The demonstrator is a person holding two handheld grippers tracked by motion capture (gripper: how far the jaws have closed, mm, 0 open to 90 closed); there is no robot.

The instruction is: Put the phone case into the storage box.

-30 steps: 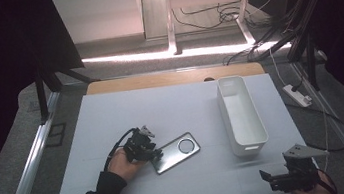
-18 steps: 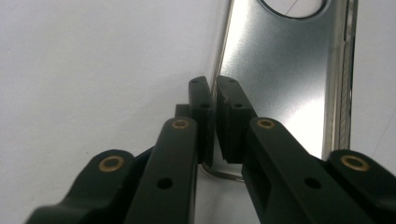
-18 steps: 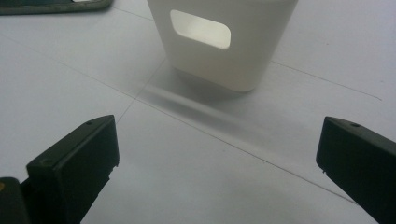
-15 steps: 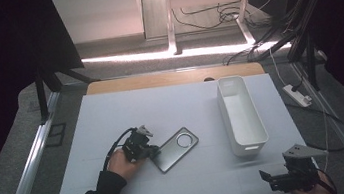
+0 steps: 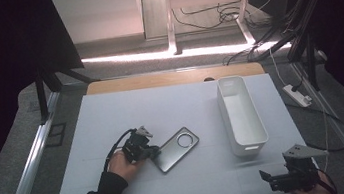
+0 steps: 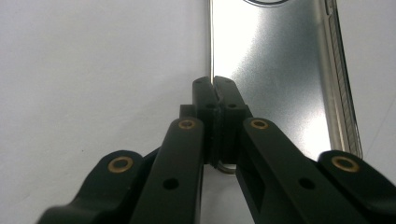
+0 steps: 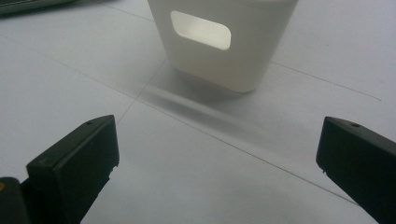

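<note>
A silver phone (image 5: 177, 148) lies back-up on the white table sheet (image 5: 161, 103), its round camera ring at the far end. My left gripper (image 5: 153, 152) sits at the phone's near left corner. In the left gripper view, the phone (image 6: 275, 70) stretches away to the right. There my left gripper (image 6: 213, 86) has its jaws pressed together right over the phone's left edge, with no gap between the tips. My right gripper (image 5: 271, 178) rests low at the front right, jaws wide apart. In the right gripper view, nothing lies between the jaws of my right gripper (image 7: 217, 149), which face the white bin (image 7: 219, 42).
The long white bin (image 5: 240, 115) stands empty on the right of the sheet, its handle slot toward me. A wooden strip (image 5: 172, 78) borders the far edge. A power strip (image 5: 297, 95) and cables lie off the right side.
The left jaws have closed at the phone's corner, and the phone has turned slightly, its far end swinging away from me. The right gripper has stayed put.
</note>
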